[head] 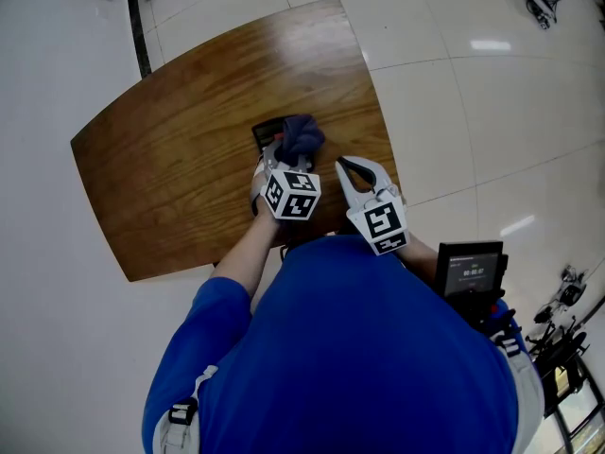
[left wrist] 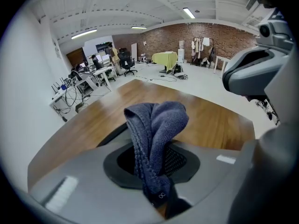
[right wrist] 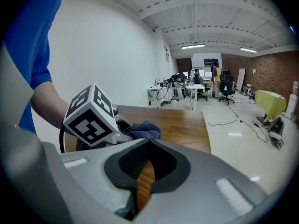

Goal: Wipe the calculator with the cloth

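Observation:
The dark blue cloth [head: 302, 134] is bunched up on a black calculator [head: 267, 130] near the middle of the wooden table [head: 189, 149]. Only the calculator's left end shows from under the cloth. My left gripper [head: 284, 151] is shut on the cloth; in the left gripper view the cloth [left wrist: 156, 120] rises in a fold from between the jaws of the left gripper [left wrist: 156, 148]. My right gripper [head: 344, 165] hovers just right of the cloth, over the table's near right edge, shut with nothing in it. The right gripper view shows the right gripper [right wrist: 148, 142], and wood shows through the slit behind its tips.
The table's near edge runs just below both grippers, with white tiled floor [head: 473, 112] all round. A small screen device [head: 470, 268] hangs at the person's right hip. Far off stand office desks with chairs [left wrist: 100, 66] and a yellow-covered table [left wrist: 165, 59].

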